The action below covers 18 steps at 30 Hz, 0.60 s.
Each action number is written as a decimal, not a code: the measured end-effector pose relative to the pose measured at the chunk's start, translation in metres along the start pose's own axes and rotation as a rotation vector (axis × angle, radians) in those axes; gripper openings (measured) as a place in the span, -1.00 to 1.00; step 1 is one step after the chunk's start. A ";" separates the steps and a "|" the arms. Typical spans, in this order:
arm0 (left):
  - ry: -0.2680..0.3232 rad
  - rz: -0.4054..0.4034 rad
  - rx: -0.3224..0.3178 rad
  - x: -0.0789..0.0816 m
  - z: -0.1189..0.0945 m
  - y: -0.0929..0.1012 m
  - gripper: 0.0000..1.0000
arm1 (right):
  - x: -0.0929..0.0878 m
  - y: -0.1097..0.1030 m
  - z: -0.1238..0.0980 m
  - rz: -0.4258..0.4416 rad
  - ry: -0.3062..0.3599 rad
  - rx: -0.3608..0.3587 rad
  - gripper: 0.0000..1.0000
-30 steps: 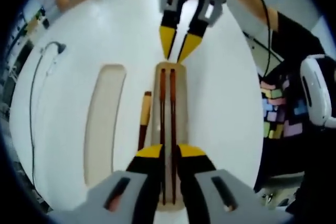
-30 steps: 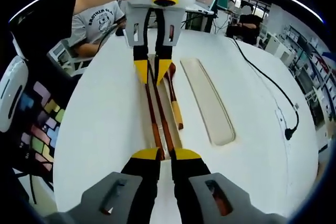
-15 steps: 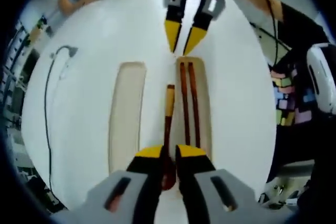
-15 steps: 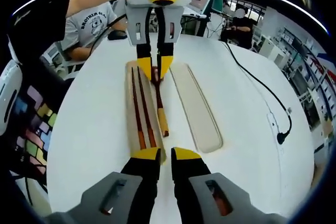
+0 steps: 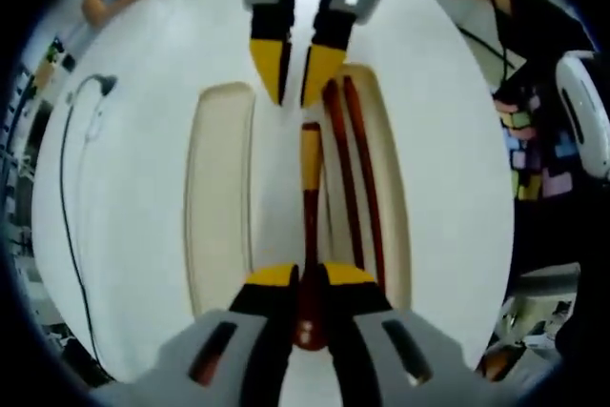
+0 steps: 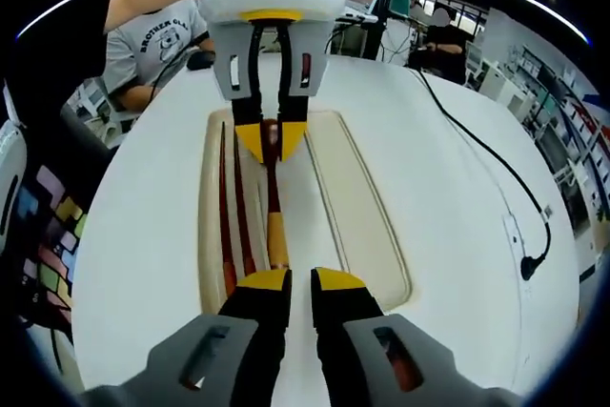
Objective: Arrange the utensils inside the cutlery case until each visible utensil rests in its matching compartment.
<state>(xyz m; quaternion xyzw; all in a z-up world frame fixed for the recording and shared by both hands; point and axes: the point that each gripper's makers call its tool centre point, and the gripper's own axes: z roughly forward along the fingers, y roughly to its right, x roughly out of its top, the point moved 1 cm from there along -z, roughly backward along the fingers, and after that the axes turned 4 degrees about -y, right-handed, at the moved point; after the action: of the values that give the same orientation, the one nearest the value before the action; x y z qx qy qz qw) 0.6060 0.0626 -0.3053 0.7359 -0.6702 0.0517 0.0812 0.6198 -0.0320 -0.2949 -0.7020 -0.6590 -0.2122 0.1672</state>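
On a white round table [image 5: 143, 188], two hand-held grippers face each other along a wooden spoon [image 5: 311, 197] that lies in the gap between two long cream trays of a cutlery case. In the left gripper view, the left gripper [image 5: 312, 276] has its yellow-tipped jaws drawn close on either side of the spoon's dark bowl end; the jaws hide the contact itself, so a firm grip cannot be confirmed. The spoon's yellow-banded handle runs away from the camera toward the right gripper [image 5: 297, 71], whose tips hang just above the handle's far end, a narrow slit between them and nothing in them.

A pair of dark red chopsticks [image 5: 355, 178] lies lengthwise in the right-hand tray [image 5: 396, 235], just beside the spoon. The left-hand tray [image 5: 217, 207] holds nothing. A black cable [image 5: 69, 169] curls along the table's edge.

In the right gripper view, the right gripper [image 6: 291, 280] shows its own jaws slightly apart, short of the spoon's handle [image 6: 276, 235]. The chopsticks [image 6: 233, 216] lie in the tray on the left, and the bare tray [image 6: 367, 226] sits on the right. Opposite, the left gripper [image 6: 272, 138] covers the spoon's bowl, so that end is hard to make out. Seated people and desks blur into the background.
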 end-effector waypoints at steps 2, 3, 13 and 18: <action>-0.003 0.001 -0.002 0.000 0.001 -0.001 -0.82 | 0.000 0.000 0.003 -0.002 -0.004 0.010 -0.82; -0.005 0.004 -0.005 0.000 0.002 -0.001 -0.82 | 0.000 0.000 0.004 -0.006 -0.008 0.015 -0.82; -0.026 0.012 -0.013 -0.002 0.008 -0.001 -0.80 | 0.002 0.001 0.014 -0.037 -0.043 0.043 -0.80; -0.029 0.012 -0.013 -0.002 0.010 -0.002 -0.81 | 0.002 0.000 0.015 -0.058 -0.057 0.057 -0.79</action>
<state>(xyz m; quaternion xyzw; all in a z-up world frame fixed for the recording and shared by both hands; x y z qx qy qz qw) 0.6074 0.0629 -0.3152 0.7321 -0.6759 0.0371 0.0757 0.6210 -0.0225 -0.3066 -0.6832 -0.6894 -0.1782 0.1622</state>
